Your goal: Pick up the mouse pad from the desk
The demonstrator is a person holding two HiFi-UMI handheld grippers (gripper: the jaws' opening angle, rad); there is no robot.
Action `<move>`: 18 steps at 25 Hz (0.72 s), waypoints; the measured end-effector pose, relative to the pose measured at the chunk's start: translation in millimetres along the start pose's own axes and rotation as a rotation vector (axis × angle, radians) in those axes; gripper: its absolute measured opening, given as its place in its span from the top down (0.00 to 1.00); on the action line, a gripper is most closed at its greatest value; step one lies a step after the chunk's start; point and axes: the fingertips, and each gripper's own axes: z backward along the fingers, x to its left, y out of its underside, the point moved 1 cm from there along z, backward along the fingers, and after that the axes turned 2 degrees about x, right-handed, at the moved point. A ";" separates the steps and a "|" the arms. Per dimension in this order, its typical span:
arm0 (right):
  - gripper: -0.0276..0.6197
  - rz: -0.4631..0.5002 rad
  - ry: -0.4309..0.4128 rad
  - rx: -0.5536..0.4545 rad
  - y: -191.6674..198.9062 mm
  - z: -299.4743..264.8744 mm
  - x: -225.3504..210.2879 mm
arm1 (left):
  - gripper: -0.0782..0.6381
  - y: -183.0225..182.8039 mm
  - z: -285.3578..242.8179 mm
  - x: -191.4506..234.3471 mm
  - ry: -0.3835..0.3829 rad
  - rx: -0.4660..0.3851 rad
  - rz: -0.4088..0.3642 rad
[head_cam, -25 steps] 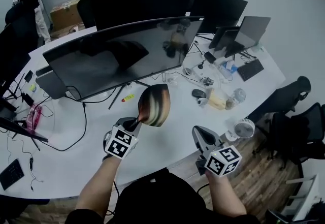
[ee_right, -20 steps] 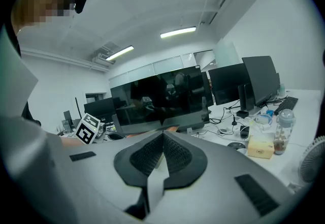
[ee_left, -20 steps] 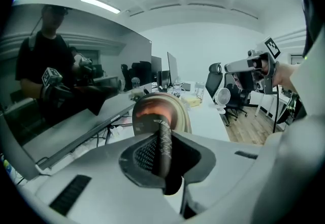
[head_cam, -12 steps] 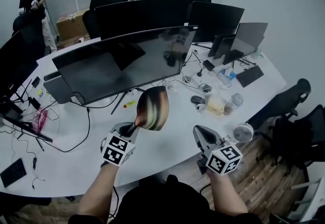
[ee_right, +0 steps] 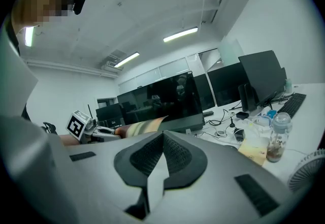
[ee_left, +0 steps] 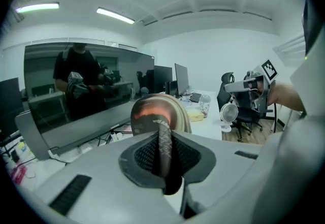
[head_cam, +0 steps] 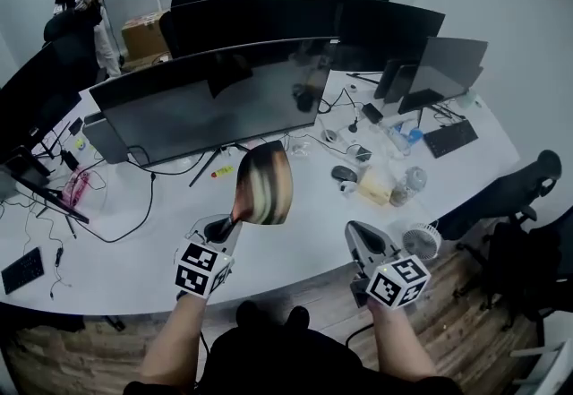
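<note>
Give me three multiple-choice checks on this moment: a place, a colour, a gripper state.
1. Where is the mouse pad?
A. flat on the desk
B. lifted in the left gripper
C. in the right gripper

2. What colour is the small fan?
A. white
B. red
C. black

3. How do the right gripper's jaws stand?
A. together, empty
B. clamped on the mouse pad
C. wide apart

Answers: B, the left gripper view shows its pads pinching the mouse pad's edge; A, the head view shows a white fan; A, the right gripper view shows the pads meeting with nothing between.
</note>
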 end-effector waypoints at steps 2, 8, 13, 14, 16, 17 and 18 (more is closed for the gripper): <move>0.95 -0.004 -0.015 -0.003 1.4 9.5 -9.3 | 0.84 -3.3 1.3 -14.7 -0.012 -0.006 0.015; 0.95 0.009 -0.064 -0.014 -2.4 33.9 -27.6 | 0.84 -17.3 5.8 -51.2 -0.048 -0.032 0.045; 0.95 0.067 -0.112 -0.029 -13.2 53.2 -34.0 | 0.84 -33.1 10.5 -72.3 -0.081 -0.070 0.070; 0.95 0.081 -0.116 -0.032 -14.9 55.9 -35.4 | 0.84 -35.1 12.3 -75.5 -0.087 -0.078 0.076; 0.95 0.106 -0.123 -0.039 -18.7 59.4 -37.9 | 0.84 -38.9 16.2 -80.1 -0.095 -0.094 0.085; 0.95 0.112 -0.125 -0.046 -21.1 61.0 -38.9 | 0.84 -40.7 18.2 -81.5 -0.097 -0.100 0.089; 0.95 0.114 -0.125 -0.053 -24.0 62.9 -39.5 | 0.84 -42.6 20.1 -82.2 -0.099 -0.106 0.091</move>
